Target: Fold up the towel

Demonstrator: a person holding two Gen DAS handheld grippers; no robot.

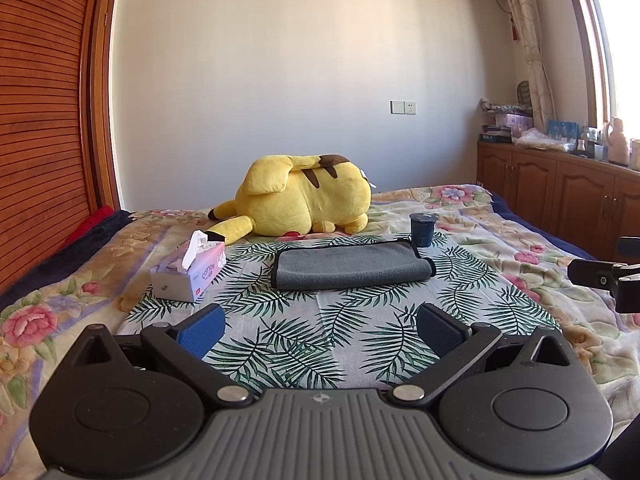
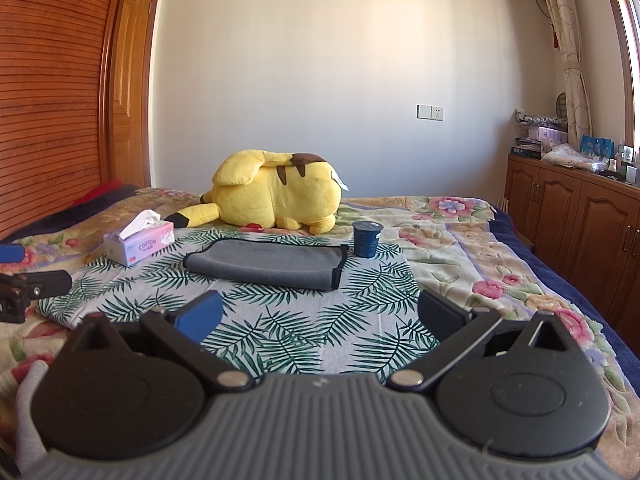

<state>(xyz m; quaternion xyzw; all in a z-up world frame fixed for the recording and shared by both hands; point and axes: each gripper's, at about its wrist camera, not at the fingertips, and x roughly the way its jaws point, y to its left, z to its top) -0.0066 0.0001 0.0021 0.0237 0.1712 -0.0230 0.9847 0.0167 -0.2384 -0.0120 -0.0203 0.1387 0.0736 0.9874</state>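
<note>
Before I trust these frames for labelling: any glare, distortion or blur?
Left wrist view: window blown out white at right, wooden slatted wardrobe bowed by the fisheye. Right wrist view: bottom-left corner smeared; folded grey towel sharp, evenly lit.

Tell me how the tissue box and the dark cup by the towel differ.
The tissue box is pale, rectangular and lies lengthwise, tissue poking out; the cup is dark blue, round and upright. The box sits left of the gray towel, the cup at its far right corner. Both rest on the leaf-print cloth.
</note>
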